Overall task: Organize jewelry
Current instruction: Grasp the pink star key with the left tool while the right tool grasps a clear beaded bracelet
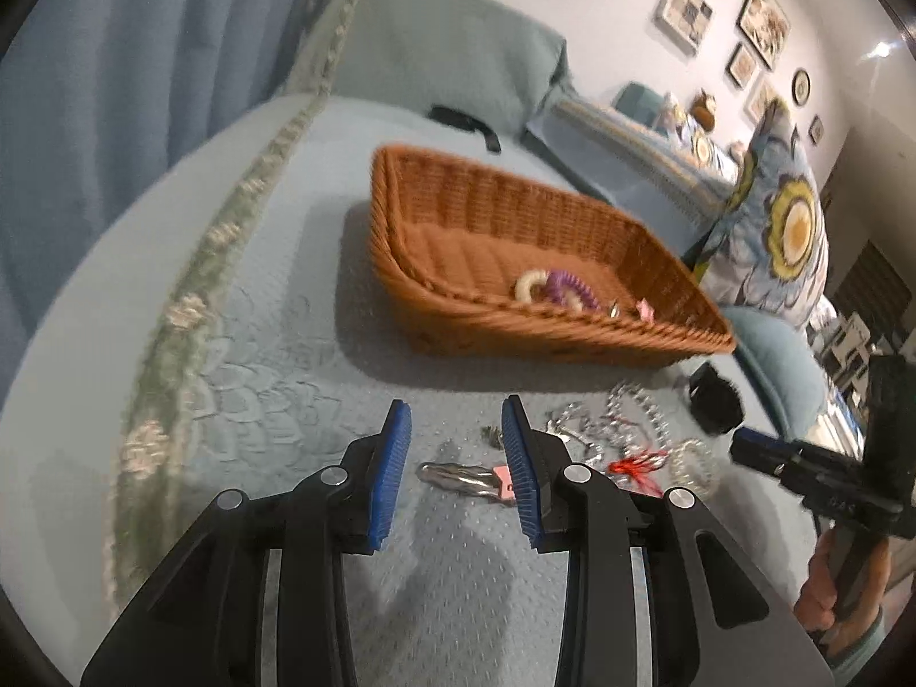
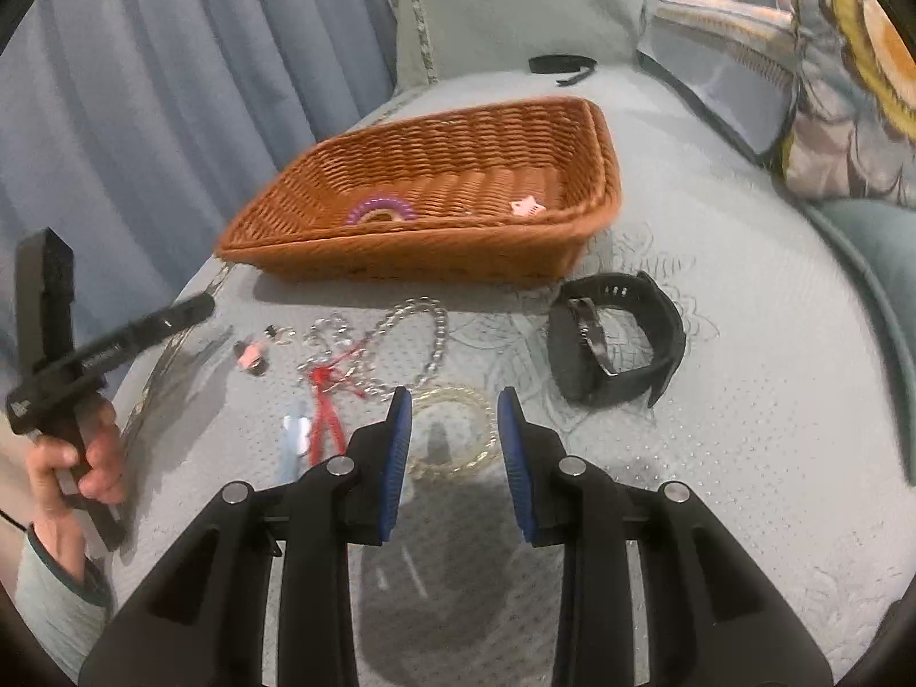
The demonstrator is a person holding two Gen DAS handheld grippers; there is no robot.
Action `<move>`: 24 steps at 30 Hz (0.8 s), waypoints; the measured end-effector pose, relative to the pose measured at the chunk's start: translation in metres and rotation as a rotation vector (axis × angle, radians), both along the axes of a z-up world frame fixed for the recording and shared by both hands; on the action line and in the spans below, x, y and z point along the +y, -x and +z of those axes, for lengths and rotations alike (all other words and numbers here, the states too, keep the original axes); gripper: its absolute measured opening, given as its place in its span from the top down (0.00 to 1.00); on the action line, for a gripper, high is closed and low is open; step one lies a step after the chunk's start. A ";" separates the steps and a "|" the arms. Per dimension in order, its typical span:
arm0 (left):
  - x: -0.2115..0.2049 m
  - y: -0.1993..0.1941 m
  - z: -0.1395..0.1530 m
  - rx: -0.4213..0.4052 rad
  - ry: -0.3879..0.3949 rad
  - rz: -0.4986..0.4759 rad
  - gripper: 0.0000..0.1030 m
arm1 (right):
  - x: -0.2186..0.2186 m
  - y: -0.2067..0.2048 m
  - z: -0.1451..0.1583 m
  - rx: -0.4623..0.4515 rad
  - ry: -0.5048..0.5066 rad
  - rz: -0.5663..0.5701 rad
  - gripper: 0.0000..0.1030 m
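While the wicker basket [image 2: 435,240] is collecting sorted pieces, both grippers, left gripper [image 1: 456,435] and right gripper [image 2: 454,426], are hovering part-open and empty, straddling a hair clip [image 1: 458,478] and clear bracelet [image 2: 455,435].

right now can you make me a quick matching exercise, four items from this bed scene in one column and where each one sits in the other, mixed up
Items:
1. purple spiral hair tie
2. black smartwatch
3. clear coil bracelet
4. silver hair clip

Places:
A. on the bedspread, between the open fingers of the left gripper
B. inside the wicker basket
C. on the bedspread, to the right of the jewelry pile
D. on the bedspread, between the open fingers of the right gripper

Pairs: 1-B, 2-C, 3-D, 4-A
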State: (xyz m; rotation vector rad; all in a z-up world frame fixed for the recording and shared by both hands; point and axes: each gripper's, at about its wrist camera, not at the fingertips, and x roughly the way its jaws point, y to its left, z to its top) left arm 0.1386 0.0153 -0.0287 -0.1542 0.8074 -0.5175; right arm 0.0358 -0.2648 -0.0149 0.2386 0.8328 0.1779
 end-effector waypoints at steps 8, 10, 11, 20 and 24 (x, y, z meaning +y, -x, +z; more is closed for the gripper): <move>-0.015 0.001 -0.015 0.085 -0.005 -0.167 0.69 | -0.005 -0.009 -0.011 0.035 -0.076 0.014 0.73; -0.015 0.011 -0.013 0.095 0.011 -0.210 0.69 | -0.001 -0.008 -0.011 0.039 -0.061 0.026 0.73; -0.014 0.018 -0.011 0.116 0.027 -0.242 0.69 | 0.000 -0.008 -0.011 0.041 -0.057 0.029 0.73; -0.017 0.058 -0.004 0.077 -0.060 -0.306 0.69 | 0.000 -0.005 -0.012 0.044 -0.058 0.039 0.73; -0.002 0.046 -0.008 0.080 -0.052 -0.229 0.69 | 0.000 -0.006 -0.013 0.048 -0.063 0.036 0.73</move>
